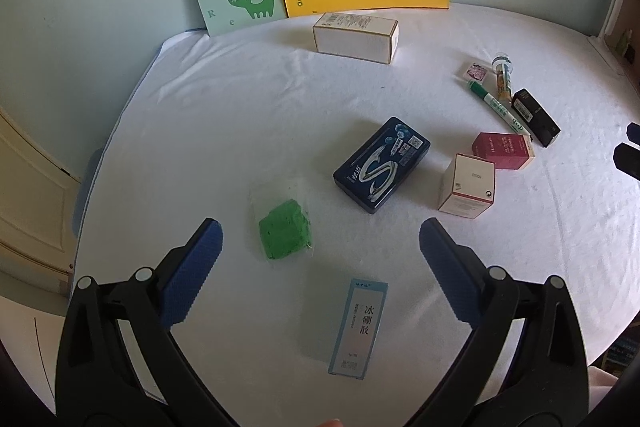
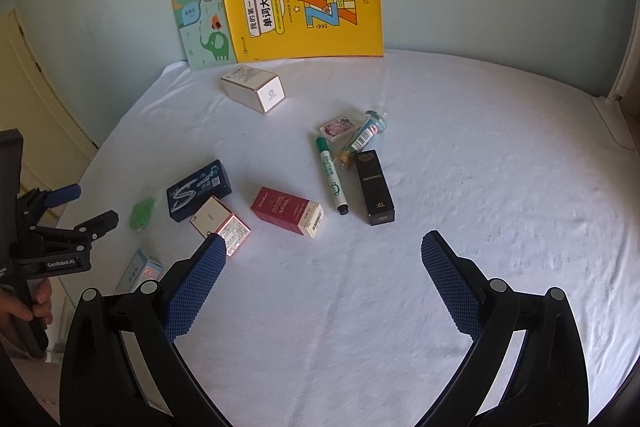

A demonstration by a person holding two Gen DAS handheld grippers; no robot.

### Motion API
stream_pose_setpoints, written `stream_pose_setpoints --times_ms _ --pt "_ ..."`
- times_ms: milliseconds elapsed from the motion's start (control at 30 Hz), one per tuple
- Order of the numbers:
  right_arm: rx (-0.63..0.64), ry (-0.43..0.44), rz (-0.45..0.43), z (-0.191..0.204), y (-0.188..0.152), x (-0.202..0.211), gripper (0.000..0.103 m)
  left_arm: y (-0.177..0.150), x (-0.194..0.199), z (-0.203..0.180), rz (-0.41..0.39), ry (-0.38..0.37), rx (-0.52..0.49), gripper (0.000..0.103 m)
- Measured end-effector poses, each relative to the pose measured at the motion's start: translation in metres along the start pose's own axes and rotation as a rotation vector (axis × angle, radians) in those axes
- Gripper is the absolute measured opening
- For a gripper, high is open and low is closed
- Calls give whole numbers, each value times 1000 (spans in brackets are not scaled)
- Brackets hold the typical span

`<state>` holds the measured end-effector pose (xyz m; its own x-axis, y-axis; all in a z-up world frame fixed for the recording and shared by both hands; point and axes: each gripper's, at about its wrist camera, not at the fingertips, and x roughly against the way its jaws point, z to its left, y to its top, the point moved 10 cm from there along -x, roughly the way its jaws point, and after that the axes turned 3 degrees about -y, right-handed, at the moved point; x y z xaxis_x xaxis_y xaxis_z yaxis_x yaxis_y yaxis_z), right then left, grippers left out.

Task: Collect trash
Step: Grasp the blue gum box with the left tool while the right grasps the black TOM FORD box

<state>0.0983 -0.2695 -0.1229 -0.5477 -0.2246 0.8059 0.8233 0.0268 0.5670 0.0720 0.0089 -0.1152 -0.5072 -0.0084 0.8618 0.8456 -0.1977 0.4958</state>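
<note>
White sheet (image 1: 248,115), green packet (image 1: 285,234) between jaws

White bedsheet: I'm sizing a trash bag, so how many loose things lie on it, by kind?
Rectangular boxes: 6, white, dark blue, pale blue, pink-white, red, black
Green-capped marker pens: 1
Clear capped tubes: 1
Bagged green blocks: 1
Small pink patterned squares: 1
Total: 10
</note>
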Motion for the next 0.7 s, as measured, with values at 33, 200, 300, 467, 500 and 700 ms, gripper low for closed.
stream_pose_setpoints --times_ms 33,200,300,467,500,700 --pt "-2 1 5 -2 0 -2 97 1 -3 0 4 -2 -3 97" --pt "-5 -2 37 -6 3 -16 97 7 -18 -3 28 -13 -18 97" --pt "-9 -4 53 -9 6 -24 97 11 -28 -3 44 -11 -34 97" --pt "-27 -1 75 -16 9 -38 97 18 -44 -4 72 -23 -40 97" --pt "-29 -2 81 -17 9 -41 97 19 -46 -5 78 -31 -43 96" --pt "-39 -2 109 -25 15 -57 97 26 -65 -15 102 -44 -95 97"
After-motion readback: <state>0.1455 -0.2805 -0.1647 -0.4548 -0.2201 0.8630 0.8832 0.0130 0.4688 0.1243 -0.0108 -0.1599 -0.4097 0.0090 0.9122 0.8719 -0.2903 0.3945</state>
